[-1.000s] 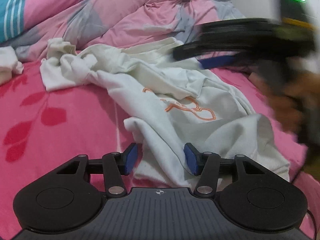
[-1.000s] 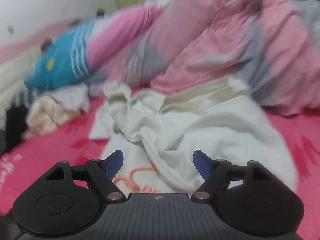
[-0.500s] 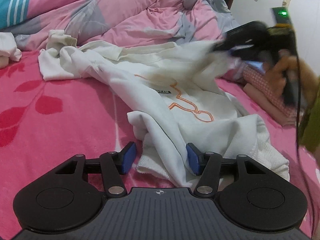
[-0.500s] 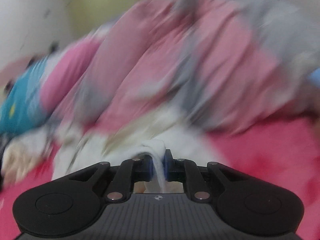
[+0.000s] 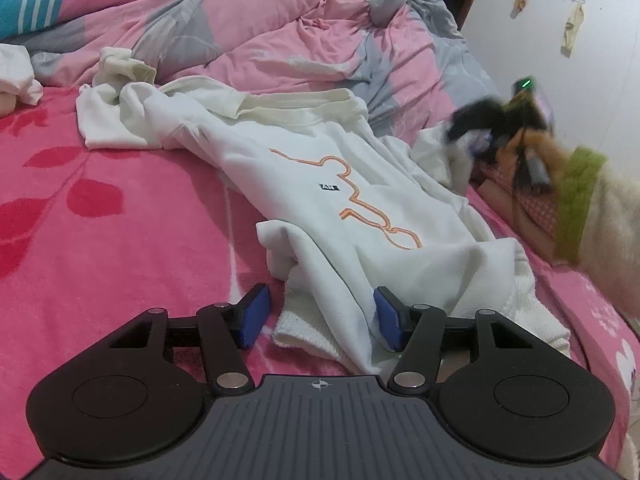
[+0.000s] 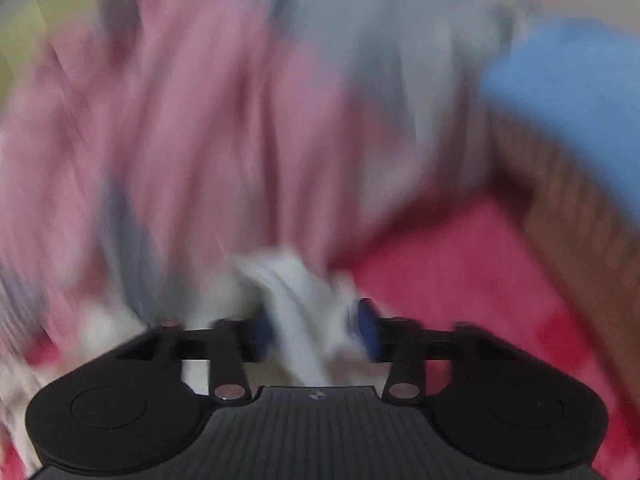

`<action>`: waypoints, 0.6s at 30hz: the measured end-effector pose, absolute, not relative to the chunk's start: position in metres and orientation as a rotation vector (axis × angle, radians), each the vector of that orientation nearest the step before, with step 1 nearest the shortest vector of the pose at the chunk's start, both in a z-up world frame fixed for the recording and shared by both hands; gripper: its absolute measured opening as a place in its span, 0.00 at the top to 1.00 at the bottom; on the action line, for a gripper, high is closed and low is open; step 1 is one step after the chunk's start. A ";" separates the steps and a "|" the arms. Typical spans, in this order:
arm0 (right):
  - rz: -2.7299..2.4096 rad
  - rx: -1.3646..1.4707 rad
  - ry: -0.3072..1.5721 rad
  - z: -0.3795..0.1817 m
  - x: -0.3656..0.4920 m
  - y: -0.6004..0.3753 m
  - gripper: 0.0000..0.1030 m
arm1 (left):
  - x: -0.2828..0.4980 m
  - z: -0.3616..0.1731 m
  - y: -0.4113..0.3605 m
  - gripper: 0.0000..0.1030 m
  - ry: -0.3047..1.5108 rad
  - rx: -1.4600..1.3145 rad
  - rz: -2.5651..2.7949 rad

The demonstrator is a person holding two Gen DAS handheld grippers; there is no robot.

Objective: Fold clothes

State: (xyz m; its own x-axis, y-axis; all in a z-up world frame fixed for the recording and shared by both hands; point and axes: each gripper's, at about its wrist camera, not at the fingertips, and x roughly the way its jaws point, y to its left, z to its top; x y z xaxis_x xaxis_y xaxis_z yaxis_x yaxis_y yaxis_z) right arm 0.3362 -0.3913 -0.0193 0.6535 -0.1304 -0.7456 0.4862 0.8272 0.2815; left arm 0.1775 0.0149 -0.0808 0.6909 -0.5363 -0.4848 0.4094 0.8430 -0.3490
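A white sweatshirt (image 5: pixel 340 184) with an orange outline print lies crumpled on the pink bed cover (image 5: pixel 100 240). My left gripper (image 5: pixel 320 312) is open, its blue pads on either side of the ribbed hem nearest me. At the right of that view my right gripper (image 5: pixel 476 128) is a blur held by a hand in a green-cuffed sleeve (image 5: pixel 576 208), beside a raised part of the sweatshirt. The right wrist view is heavily blurred; the right gripper (image 6: pixel 316 320) has its fingers apart, with a bunch of white cloth (image 6: pixel 296 292) between them.
A rumpled pink and grey quilt (image 5: pixel 280 32) is piled behind the sweatshirt. Other pale clothes (image 5: pixel 16 80) lie at the far left. A white wall (image 5: pixel 560 60) with hooks rises at the right. A brown edge (image 6: pixel 580 240) and a blue shape (image 6: pixel 568 92) show at the right.
The right gripper shut on the sweatshirt and pulled it rightward, spreading the print side flat; its fingers now stand wider apart. My left gripper stayed open at the hem.
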 end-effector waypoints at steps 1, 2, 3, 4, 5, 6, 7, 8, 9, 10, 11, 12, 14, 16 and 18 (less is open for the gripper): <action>-0.368 0.471 0.798 -0.022 0.329 -0.387 0.51 | 0.177 -0.081 0.015 0.43 0.609 -0.222 -0.534; -0.369 0.450 0.809 -0.025 0.321 -0.383 0.49 | 0.178 -0.081 0.015 0.43 0.609 -0.223 -0.534; -0.370 0.431 0.819 -0.028 0.313 -0.379 0.47 | 0.178 -0.081 0.015 0.43 0.609 -0.225 -0.534; -0.367 0.429 0.811 -0.023 0.298 -0.378 0.41 | 0.178 -0.081 0.016 0.43 0.609 -0.226 -0.535; -0.367 0.437 0.797 -0.017 0.281 -0.378 0.36 | 0.178 -0.081 0.016 0.42 0.609 -0.227 -0.535; -0.361 0.456 0.771 -0.008 0.257 -0.380 0.35 | 0.178 -0.081 0.016 0.42 0.609 -0.228 -0.535; -0.349 0.486 0.742 0.002 0.231 -0.382 0.33 | 0.178 -0.081 0.016 0.41 0.608 -0.230 -0.536; -0.335 0.517 0.711 0.013 0.205 -0.384 0.31 | 0.178 -0.081 0.016 0.41 0.608 -0.231 -0.536; -0.316 0.554 0.680 0.025 0.173 -0.386 0.29 | 0.178 -0.081 0.016 0.41 0.608 -0.232 -0.537; -0.297 0.591 0.648 0.038 0.142 -0.388 0.27 | 0.178 -0.081 0.017 0.40 0.608 -0.233 -0.537; -0.279 0.627 0.616 0.050 0.110 -0.390 0.24 | 0.178 -0.081 0.017 0.39 0.608 -0.234 -0.537; -0.265 0.649 0.590 0.062 0.080 -0.389 0.24 | 0.177 -0.081 0.017 0.39 0.608 -0.235 -0.537; -0.238 0.691 0.538 0.086 0.018 -0.385 0.22 | 0.174 -0.076 0.019 0.37 0.608 -0.234 -0.545; -0.198 0.711 0.467 0.110 -0.037 -0.378 0.14 | 0.170 -0.071 0.021 0.34 0.607 -0.233 -0.555; -0.134 0.738 0.403 0.130 -0.078 -0.375 0.04 | 0.166 -0.066 0.023 0.31 0.607 -0.232 -0.564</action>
